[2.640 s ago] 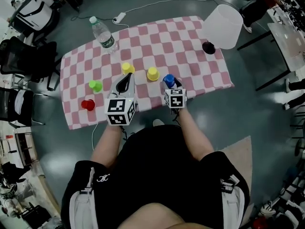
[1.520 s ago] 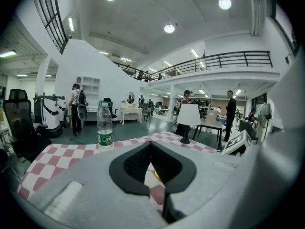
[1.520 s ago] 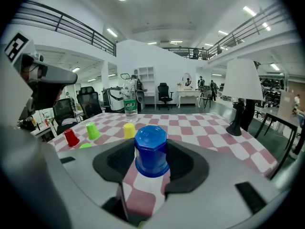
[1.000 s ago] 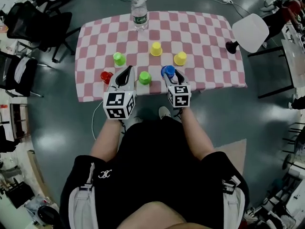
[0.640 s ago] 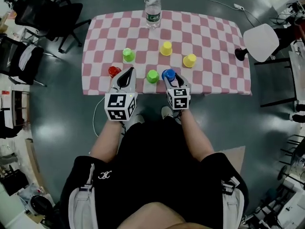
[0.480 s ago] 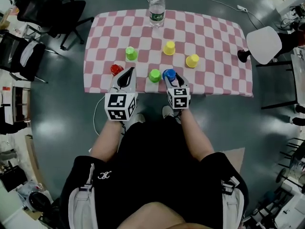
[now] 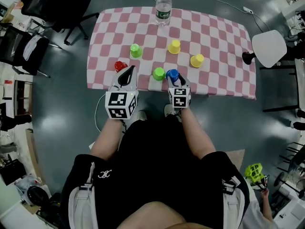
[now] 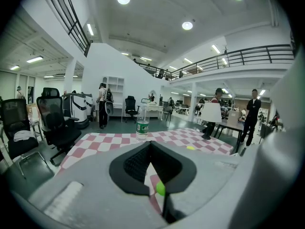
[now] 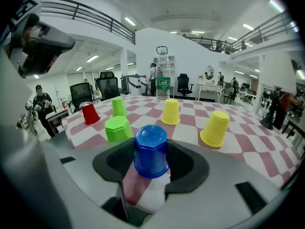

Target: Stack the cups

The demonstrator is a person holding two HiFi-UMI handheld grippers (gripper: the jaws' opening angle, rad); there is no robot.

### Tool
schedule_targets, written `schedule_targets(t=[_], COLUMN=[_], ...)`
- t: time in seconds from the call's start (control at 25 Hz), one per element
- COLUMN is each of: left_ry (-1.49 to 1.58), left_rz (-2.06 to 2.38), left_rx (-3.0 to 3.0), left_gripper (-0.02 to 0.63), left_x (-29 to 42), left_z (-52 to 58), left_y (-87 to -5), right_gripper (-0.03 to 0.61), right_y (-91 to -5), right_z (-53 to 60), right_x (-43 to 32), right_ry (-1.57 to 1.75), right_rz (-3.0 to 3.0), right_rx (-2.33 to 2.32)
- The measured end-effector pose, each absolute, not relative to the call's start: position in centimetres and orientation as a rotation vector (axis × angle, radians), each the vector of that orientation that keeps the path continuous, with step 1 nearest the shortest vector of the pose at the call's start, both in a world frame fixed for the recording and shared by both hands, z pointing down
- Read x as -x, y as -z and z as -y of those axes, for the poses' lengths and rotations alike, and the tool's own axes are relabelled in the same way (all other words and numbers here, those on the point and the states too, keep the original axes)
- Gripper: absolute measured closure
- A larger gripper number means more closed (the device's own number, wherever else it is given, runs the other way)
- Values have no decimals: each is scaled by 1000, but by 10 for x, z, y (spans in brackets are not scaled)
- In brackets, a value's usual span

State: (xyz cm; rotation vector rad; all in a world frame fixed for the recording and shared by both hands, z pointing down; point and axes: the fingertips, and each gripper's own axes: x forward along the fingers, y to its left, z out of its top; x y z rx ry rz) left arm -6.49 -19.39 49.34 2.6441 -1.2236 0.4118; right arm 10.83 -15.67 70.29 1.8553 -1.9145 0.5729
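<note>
An upside-down blue cup (image 9: 150, 149) sits between the jaws of my right gripper (image 9: 151, 162), which is shut on it; in the head view the blue cup (image 7: 172, 74) is over the table's near edge. Just left of it stands a green cup (image 7: 158, 73) (image 9: 117, 128). Further off are a red cup (image 7: 120, 66) (image 9: 89, 113), a second green cup (image 7: 136, 50) and two yellow cups (image 7: 174, 46) (image 7: 197, 60). My left gripper (image 7: 129, 71) (image 8: 150, 147) is shut on nothing, its tip beside the red cup.
A water bottle (image 7: 163, 3) (image 9: 163, 86) stands at the far edge of the pink checkered tablecloth (image 7: 219, 37). A white shade on a black stand (image 7: 268, 47) is off the table's right side. Black chairs (image 7: 28, 42) stand to the left.
The right gripper has sunk with the blue cup and come closer to the near green cup. The left gripper has drawn nearer the red cup. The head camera's view of the table has shifted.
</note>
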Motion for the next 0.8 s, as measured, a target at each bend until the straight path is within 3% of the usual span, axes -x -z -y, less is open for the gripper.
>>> schedule_targets(t=[0.32, 0.44, 0.8], left_ry=[-412, -407, -357], left_rz=[1208, 1200, 1163], left_rx=[-2650, -2659, -2695], left_gripper=[598, 598, 598], left_x=[56, 53, 36], left_z=[194, 196, 198], left_y=[-494, -492, -485], right_gripper=[363, 293, 293], right_y=[-707, -701, -599], right_z=[158, 159, 162], right_x=[-108, -105, -124], right_ry=[-616, -604, -384], right_rz=[1960, 2019, 2181], right_rx=[-1855, -1850, -2102])
